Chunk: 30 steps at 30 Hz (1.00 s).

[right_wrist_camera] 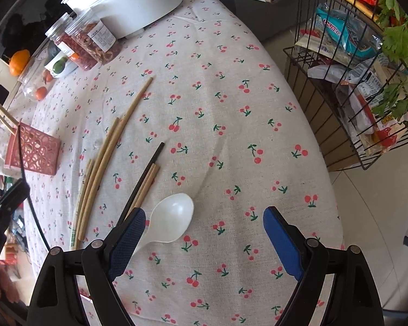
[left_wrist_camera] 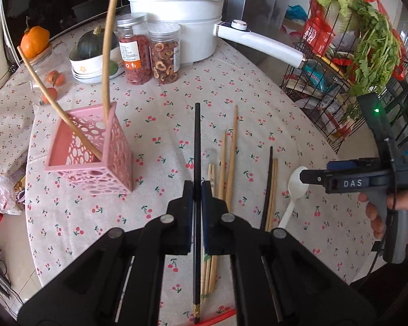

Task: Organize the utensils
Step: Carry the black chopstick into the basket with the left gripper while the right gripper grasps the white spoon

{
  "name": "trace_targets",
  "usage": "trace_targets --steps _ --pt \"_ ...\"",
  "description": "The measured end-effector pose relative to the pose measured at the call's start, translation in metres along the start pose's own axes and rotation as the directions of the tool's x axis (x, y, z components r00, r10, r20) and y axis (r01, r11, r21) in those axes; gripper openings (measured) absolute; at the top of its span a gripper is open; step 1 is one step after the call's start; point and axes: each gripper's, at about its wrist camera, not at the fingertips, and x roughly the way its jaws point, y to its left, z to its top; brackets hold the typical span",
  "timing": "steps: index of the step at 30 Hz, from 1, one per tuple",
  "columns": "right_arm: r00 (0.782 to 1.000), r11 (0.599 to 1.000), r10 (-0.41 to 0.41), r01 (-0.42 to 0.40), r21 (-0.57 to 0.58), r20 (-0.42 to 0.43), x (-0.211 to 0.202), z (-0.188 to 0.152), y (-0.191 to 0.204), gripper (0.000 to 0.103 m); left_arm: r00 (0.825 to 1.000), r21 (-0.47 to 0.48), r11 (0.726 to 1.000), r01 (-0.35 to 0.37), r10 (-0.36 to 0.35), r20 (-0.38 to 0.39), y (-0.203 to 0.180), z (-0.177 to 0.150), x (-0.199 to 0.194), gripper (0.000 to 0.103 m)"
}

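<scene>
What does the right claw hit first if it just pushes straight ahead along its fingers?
Probably bare cherry-print tablecloth. The open right claw has the white spoon beside its left finger, off the centre line; depth is unclear.

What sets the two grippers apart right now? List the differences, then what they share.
The left gripper is shut on a black chopstick, while the right gripper is open and holds nothing. The left gripper carries its chopstick above the cherry tablecloth, pointing past the pink holder; the right gripper hangs over the white spoon, whose handle passes under its left finger. Both have black arms with blue pads.
</scene>
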Motion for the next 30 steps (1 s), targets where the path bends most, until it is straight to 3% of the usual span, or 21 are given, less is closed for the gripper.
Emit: trace_targets --steps 5,12,18,25,30 --pt "1.0 1.0 0.027 -0.027 0.007 -0.01 0.01 -0.001 0.002 0.084 0.998 -0.033 0.999 0.028 -0.025 0.061 0.023 -0.018 -0.026 0.007" --pt "0.994 0.995 0.1 -0.101 0.012 0.042 0.011 0.0 0.002 0.039 0.992 -0.101 0.992 0.072 -0.061 0.111 0.047 -0.026 -0.046 0.006" --pt "0.981 0.982 0.19 -0.189 -0.019 0.051 0.017 -0.006 0.006 0.01 0.99 -0.114 0.99 0.077 -0.062 0.13 0.055 -0.031 -0.055 0.006" --pt "0.961 0.977 0.213 -0.211 -0.027 0.177 -0.019 -0.009 0.015 0.006 0.971 -0.107 0.994 0.024 0.002 0.24 0.068 -0.03 -0.09 0.006" --pt "0.913 0.968 0.25 -0.241 -0.07 0.322 -0.068 -0.01 0.031 0.006 0.93 -0.122 0.993 -0.003 0.048 0.364 0.077 -0.025 -0.126 0.006"
